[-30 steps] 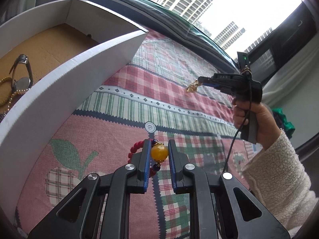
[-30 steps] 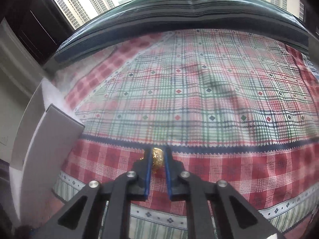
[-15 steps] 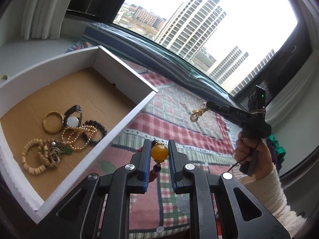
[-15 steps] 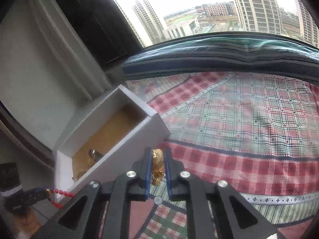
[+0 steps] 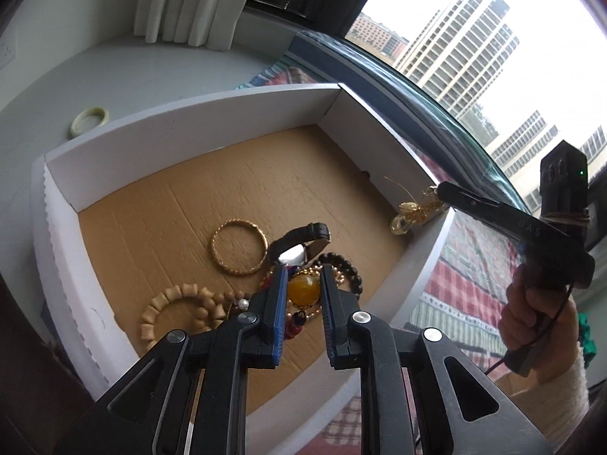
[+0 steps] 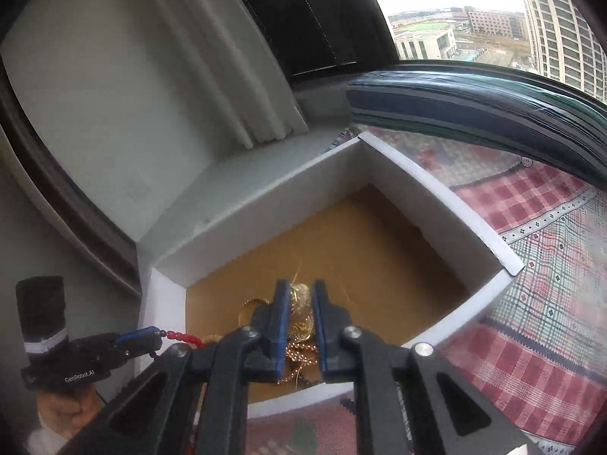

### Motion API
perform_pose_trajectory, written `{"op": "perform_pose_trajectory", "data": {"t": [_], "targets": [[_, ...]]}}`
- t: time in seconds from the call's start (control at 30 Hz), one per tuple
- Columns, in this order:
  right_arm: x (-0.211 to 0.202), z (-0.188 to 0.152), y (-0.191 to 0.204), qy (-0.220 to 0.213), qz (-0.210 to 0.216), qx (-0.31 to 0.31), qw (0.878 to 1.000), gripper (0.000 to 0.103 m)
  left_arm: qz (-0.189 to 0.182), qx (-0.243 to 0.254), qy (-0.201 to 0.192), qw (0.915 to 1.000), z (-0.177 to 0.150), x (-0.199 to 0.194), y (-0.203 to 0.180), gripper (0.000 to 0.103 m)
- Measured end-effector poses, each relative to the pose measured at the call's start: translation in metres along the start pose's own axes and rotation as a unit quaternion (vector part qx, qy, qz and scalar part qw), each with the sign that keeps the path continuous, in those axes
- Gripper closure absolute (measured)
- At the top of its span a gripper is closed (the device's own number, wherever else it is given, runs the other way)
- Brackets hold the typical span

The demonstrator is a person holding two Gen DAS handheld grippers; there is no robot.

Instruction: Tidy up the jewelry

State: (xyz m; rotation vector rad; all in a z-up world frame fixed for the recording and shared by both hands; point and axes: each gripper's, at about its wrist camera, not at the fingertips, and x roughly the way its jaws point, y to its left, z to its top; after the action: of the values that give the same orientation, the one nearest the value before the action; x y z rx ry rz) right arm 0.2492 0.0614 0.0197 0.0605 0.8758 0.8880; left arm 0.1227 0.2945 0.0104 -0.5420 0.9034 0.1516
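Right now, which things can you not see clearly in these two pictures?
- Left wrist view: the left gripper covers part of the jewelry pile; its red bead string is mostly hidden.
- Right wrist view: the right gripper hides the shape of the gold ornament.
- Both views: the near wall of the white box is behind the grippers.

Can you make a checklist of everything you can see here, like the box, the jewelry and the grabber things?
Surface: plaid cloth under a white box with a cardboard floor.
Job's things: in the box lie a gold bangle, a black-strapped watch, a dark bead bracelet and a wooden bead bracelet.
Clutter: pale ring on the sill outside the box.
Grippers: left gripper jaws shut on an amber bead bracelet; right gripper jaws shut on a gold ornament, over the box.
Cables: black cable below the right hand.
Surroundings: window with tower blocks, pale curtain.
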Motion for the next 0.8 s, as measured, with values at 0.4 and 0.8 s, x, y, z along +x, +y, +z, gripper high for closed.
{"op": "perform_pose_trajectory", "data": {"t": [0.4, 0.8], "targets": [[0.063, -0.007, 0.005, 0.029, -0.106, -0.043, 0.993, 0.062, 0.135, 0.07, -0.077, 0.9853, -0.013, 0.0, -0.022, 0.008], [0.012, -0.029, 0.035, 0.004, -0.127, -0.084, 0.988, 0.022, 0.26, 0.073, -0.189, 0.9442, -0.031, -0.035, -0.054, 0.001]]}}
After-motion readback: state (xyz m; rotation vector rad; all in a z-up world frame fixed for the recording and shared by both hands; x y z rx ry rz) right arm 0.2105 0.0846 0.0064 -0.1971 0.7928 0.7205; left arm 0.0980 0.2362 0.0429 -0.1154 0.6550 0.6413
